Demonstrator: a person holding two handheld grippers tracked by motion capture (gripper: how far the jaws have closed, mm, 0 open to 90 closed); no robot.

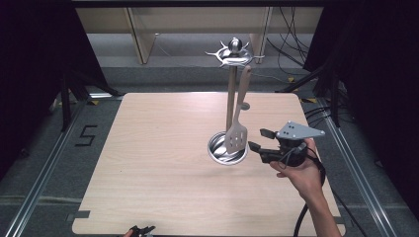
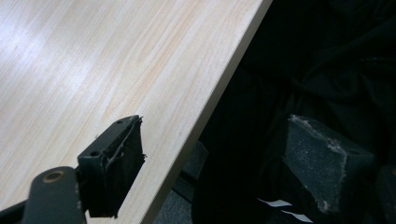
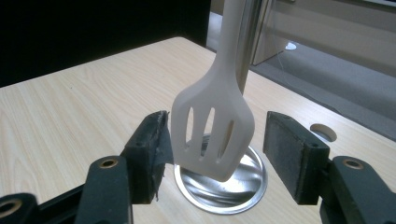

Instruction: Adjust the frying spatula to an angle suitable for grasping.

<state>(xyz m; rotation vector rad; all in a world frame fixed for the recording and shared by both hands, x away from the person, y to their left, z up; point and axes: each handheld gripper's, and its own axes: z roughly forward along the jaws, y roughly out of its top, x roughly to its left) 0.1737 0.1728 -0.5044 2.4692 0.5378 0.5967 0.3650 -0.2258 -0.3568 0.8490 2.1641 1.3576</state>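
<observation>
Two risks stand out at this moment, both tied to how loosely the white slotted spatula point(image 1: 236, 134) hangs. It dangles from a hook on the metal utensil stand point(image 1: 230, 89), its blade low over the stand's round steel base point(image 1: 220, 154) near the middle of the tabletop point(image 1: 148, 163). The right tool point(image 1: 257, 139) sits level with the blade, jaws spread wide; in the right gripper view the spatula point(image 3: 212, 135) lies between the two pads, close to the left one but not visibly pinched. If the jaws close off-centre, the nearer pad would likely push the blade first and set it swinging, so the grip could land on an edge or a slot rather than the flat. A pull taken sideways instead of upward could also drag the handle against its hook, and the tall, narrow stand looks liable to rock or tip. The thin blade may twist within the pads once lifted. The left tool point(image 1: 142, 230) waits at the near edge of the tabletop point(image 2: 93, 70), its jaws apart and holding nothing, too far off to steady the stand if it shifts.
</observation>
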